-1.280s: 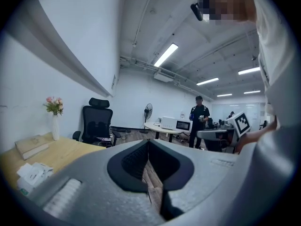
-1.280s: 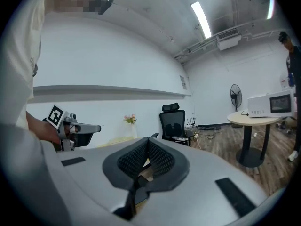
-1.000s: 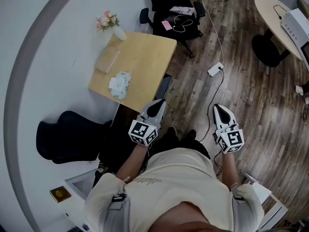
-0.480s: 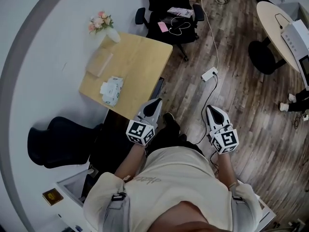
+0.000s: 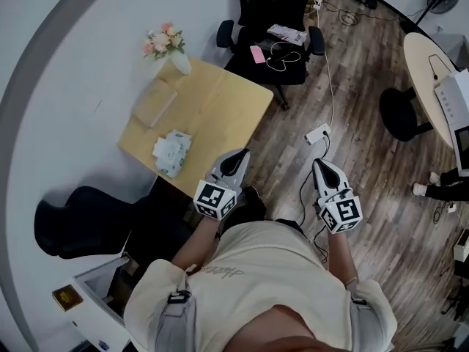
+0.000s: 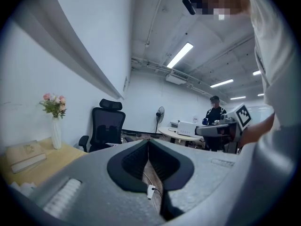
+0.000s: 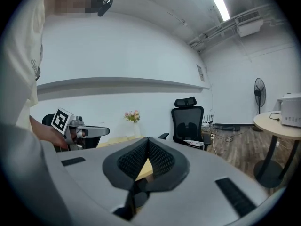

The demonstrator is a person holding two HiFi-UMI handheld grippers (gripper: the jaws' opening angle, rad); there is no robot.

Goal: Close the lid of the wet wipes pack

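Note:
The wet wipes pack (image 5: 171, 153) lies near the front left edge of the light wooden table (image 5: 220, 105); it is too small to tell how its lid stands. My left gripper (image 5: 237, 158) hangs just off the table's near corner, jaws together and empty, well to the right of the pack. My right gripper (image 5: 321, 166) is over the wooden floor, farther right, also shut and empty. In the left gripper view the left gripper (image 6: 148, 143) points along the table's edge. In the right gripper view the right gripper (image 7: 147, 141) faces the table.
On the table stand a vase of pink flowers (image 5: 168, 44) and a flat tan box (image 5: 154, 103). A black office chair (image 5: 272, 31) stands behind the table, another black chair (image 5: 79, 224) at the left. A power strip (image 5: 316, 134) with its cable lies on the floor.
The head view has shifted, so the table and pack sit slightly differently in it. Both grippers stay shut and low in front of the person, off the table.

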